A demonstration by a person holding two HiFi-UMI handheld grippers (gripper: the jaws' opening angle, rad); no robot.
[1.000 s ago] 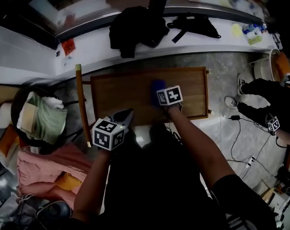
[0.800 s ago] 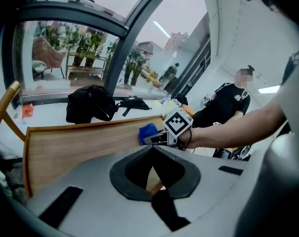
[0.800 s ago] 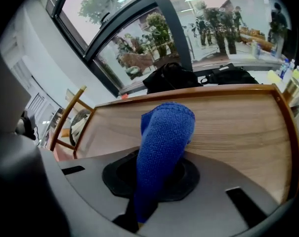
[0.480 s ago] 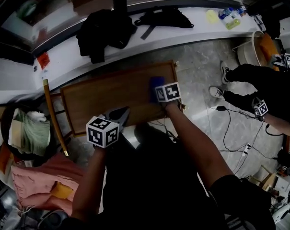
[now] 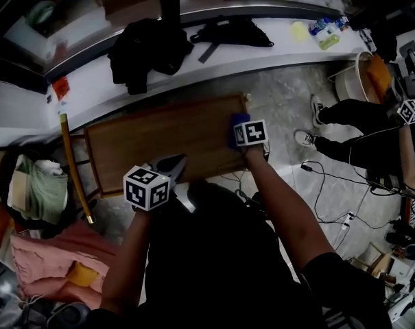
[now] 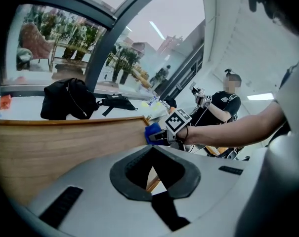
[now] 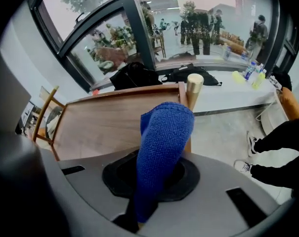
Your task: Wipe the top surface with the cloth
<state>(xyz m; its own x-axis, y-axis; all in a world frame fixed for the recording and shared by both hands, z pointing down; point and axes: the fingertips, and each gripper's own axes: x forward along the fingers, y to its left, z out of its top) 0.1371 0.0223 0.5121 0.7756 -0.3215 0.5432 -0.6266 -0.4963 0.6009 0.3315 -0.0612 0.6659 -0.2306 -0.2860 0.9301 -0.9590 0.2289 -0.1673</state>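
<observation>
The left gripper (image 6: pixel 153 174), fingers drawn together on nothing, fills the lower frame over a wooden top surface (image 6: pixel 65 142). At centre, the right gripper (image 6: pixel 175 125) holds a blue cloth (image 6: pixel 152 133) at the surface's far corner. Black garments (image 6: pixel 65 100) lie on the counter (image 6: pixel 16 110), upper left.

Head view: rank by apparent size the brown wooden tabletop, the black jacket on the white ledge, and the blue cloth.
1. brown wooden tabletop
2. black jacket
3. blue cloth, only partly visible
</observation>
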